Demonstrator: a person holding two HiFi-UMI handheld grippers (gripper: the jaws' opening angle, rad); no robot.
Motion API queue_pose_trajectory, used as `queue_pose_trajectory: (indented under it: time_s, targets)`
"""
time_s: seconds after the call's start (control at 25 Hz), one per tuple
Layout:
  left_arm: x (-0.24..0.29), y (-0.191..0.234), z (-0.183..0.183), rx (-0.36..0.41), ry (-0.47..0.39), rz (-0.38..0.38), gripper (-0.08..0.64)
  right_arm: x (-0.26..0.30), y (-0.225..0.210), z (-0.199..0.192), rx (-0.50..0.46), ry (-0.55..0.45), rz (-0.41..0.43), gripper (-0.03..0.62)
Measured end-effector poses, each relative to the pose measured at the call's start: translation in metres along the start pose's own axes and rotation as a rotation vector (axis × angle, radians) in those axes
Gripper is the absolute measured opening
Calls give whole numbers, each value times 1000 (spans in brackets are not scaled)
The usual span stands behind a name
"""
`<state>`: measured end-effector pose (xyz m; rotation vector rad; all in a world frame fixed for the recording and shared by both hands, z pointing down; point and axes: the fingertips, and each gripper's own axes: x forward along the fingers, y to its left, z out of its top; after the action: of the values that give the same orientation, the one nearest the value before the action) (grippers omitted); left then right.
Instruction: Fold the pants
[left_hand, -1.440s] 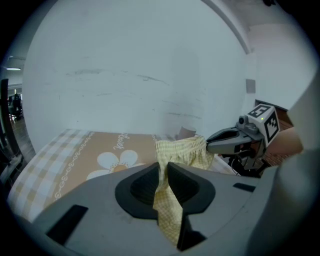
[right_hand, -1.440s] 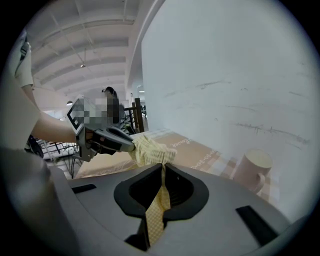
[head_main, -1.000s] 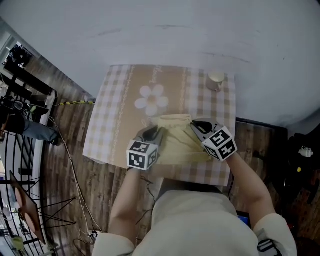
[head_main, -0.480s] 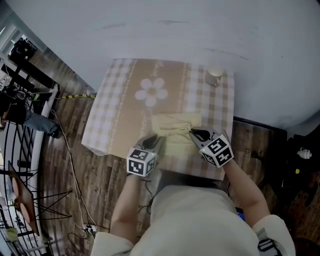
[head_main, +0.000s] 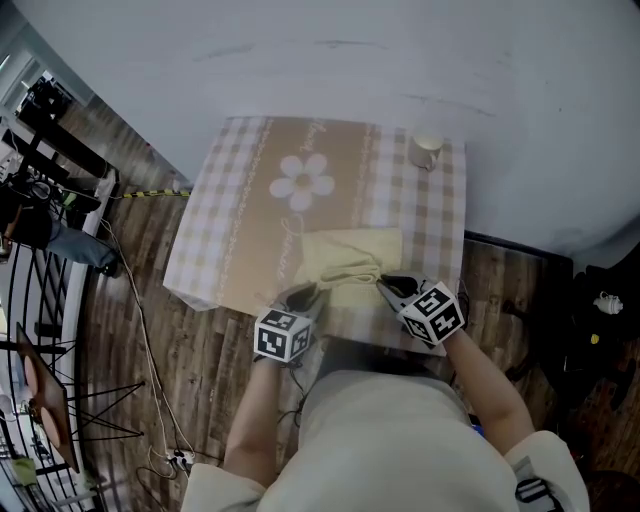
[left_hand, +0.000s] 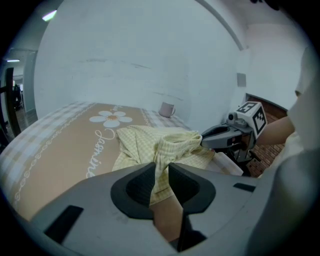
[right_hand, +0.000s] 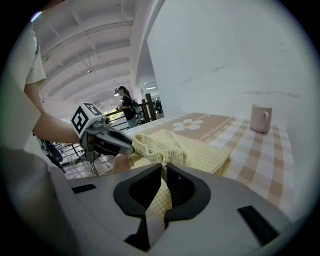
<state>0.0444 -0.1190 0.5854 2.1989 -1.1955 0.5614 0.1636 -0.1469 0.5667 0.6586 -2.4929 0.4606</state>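
Pants (head_main: 350, 262), pale yellow check, lie bunched on the near half of the table (head_main: 230, 220). Since a second ago both tools have drawn back toward the table's near edge, carrying the held cloth with them over the rest. The left tool (head_main: 303, 296) pinches a fold of them between its jaws, and the right tool (head_main: 388, 286) is likewise clamped on a thin fold (each pair of jaws nearly together). Cursive script (left_hand: 97, 145) on the tablecloth, just below the daisy (head_main: 302, 185), reads "Jasmine". A mug (head_main: 424, 152) stands at the far right corner.
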Motion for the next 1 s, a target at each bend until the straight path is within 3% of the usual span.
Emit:
queue_pose_trajectory:
  time_s: [0.28,0.56,1.0]
  targets:
    - [-8,-8,-7,-49,0,-74,153,-9,10,-18,45,32,-11,20]
    - [-32,-17,-11,-64,-41,-71,156,-20,26,-29,157,-11,-138,20]
    - [-92,-35,-4,-43,-153,-78,43,-50,89,-3,236,-180,-313,18]
